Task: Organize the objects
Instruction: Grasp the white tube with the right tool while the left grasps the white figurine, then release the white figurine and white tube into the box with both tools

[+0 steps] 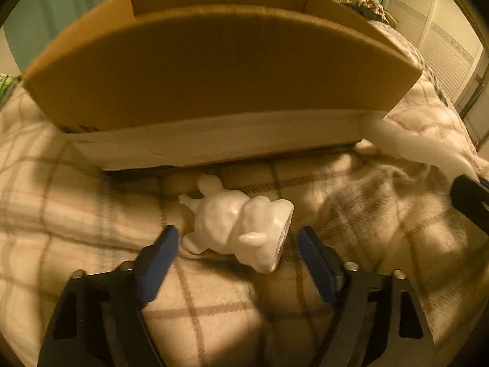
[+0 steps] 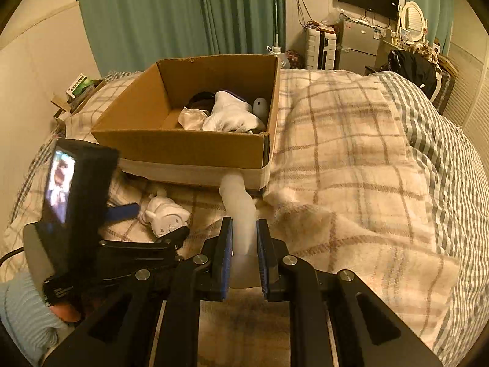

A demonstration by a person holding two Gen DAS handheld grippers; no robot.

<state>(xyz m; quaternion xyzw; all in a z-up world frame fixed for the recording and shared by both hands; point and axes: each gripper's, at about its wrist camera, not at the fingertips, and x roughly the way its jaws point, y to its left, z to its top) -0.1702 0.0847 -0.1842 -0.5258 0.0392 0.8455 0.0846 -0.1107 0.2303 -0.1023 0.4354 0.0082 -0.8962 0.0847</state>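
A white figurine (image 1: 241,226) lies on its side on the plaid blanket, just before the cardboard box (image 1: 220,73). My left gripper (image 1: 237,240) is open, its blue fingers on either side of the figurine's near end. The figurine also shows in the right wrist view (image 2: 165,214), with the left gripper (image 2: 146,223) at it. My right gripper (image 2: 243,238) is shut on a long white flexible object (image 2: 240,211) whose far end reaches the box's front wall. The box (image 2: 189,146) holds white cloth (image 2: 229,116), a dark item and a pale oval item (image 2: 260,107).
The box sits on a bed with a plaid blanket (image 2: 351,168). A striped cover (image 2: 443,153) lies to the right. Green curtains (image 2: 183,15), a fridge (image 2: 357,42), a wall screen and cluttered furniture stand beyond the bed. Small boxes (image 2: 79,87) sit at the left.
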